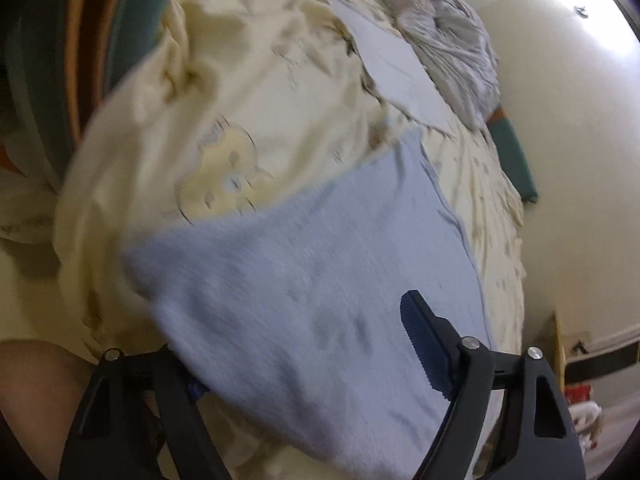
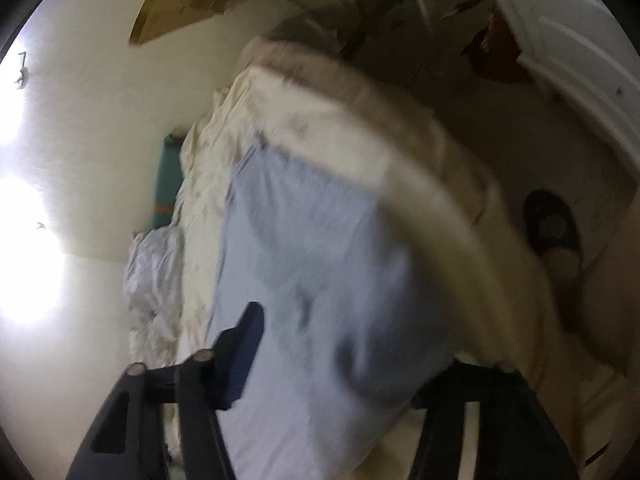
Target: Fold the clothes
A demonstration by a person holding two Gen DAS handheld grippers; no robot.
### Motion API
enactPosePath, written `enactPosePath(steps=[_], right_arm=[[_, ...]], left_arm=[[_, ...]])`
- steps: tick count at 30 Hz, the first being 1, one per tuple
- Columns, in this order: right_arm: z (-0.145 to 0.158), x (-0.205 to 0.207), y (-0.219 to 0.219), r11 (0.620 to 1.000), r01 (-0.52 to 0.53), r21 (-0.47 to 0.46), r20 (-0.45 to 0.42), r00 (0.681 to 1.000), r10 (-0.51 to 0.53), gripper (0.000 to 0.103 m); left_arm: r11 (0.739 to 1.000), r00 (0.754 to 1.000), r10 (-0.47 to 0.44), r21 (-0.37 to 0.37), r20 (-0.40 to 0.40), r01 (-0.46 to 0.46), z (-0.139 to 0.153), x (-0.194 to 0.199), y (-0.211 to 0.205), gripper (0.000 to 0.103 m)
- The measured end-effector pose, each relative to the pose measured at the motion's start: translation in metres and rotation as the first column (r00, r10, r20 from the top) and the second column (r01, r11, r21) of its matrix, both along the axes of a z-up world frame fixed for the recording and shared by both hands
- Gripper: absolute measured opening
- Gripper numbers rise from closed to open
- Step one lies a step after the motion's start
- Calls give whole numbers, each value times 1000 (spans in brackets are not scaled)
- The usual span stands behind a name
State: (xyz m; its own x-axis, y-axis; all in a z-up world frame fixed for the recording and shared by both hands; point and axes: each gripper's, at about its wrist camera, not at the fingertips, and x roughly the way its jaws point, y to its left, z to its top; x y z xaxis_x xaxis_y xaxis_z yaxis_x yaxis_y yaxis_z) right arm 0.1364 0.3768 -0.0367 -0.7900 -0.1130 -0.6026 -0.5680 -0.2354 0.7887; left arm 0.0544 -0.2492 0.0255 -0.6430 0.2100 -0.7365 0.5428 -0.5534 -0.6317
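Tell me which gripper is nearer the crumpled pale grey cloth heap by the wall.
Right, probably. The heap lies just beside the right gripper; from the left gripper it sits far across the bed.

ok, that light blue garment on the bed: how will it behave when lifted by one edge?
Probably floppy: the light blue garment lies flat and follows the cream bedsheet under it. Looks thin, so likely light. It may sag and bunch between the fingers; both views are blurred, so texture is unclear.

— Surroundings?
— Cream walls [image 1: 568, 128], glaring with bright light [image 2: 24, 248] in the right wrist view. Bed under a rumpled pale yellow sheet [image 1: 256, 92].
— Elsewhere?
— Teal panel [image 1: 514, 156] wedged between bed and wall; white door [image 2: 572, 40] beyond.
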Motion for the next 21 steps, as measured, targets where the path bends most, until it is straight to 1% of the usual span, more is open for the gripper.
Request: enactPosePath(steps=[1,2,3,5,7,9,13,15,17,18,19,21], right_arm=[[-3,1,4,1000,12,-4,8,1000,-12,35],[-3,3,6,1000,-6,3,15,1000,6,16],[-3,4,8,1000,-24,9,21,999,24,11],[4,4,8,997,-70,40,23,997,69,9],[18,1,5,991,-107,77,7,994,107,8],[37,-4,4,985,-140,102,-29,989,143,8],[89,-11,2,966,-200,162,-118,968,220,7],[118,-12,2,963,-207,173,-182,954,238,7],[145,-11,5,970,-191,148,-253,941,224,7],[165,-12,6,969,-186,160,-292,929,227,7],[179,-12,7,966,-184,183,-311,921,235,6],[214,-7,9,960,-184,212,-366,896,253,6]], left_arm=[[1000,1000,5,-8,15,-4,0,1,-4,70],[1000,999,1,-19,33,0,0,1,-9,50],[1000,999,-3,-29,51,4,0,1,-13,23],[999,997,-10,-44,78,13,0,2,-22,14],[999,999,-26,-42,40,28,11,5,-23,11],[998,999,-47,-49,-7,47,26,3,-22,10],[995,986,-94,-55,-138,87,76,1,-17,10],[993,972,-110,-53,-209,101,106,4,-16,10],[992,952,-124,-52,-279,114,136,6,-14,10],[991,941,-131,-52,-313,121,152,7,-14,9],[991,929,-134,-48,-346,125,166,8,-14,9],[993,907,-119,-27,-403,119,196,12,-18,9]])
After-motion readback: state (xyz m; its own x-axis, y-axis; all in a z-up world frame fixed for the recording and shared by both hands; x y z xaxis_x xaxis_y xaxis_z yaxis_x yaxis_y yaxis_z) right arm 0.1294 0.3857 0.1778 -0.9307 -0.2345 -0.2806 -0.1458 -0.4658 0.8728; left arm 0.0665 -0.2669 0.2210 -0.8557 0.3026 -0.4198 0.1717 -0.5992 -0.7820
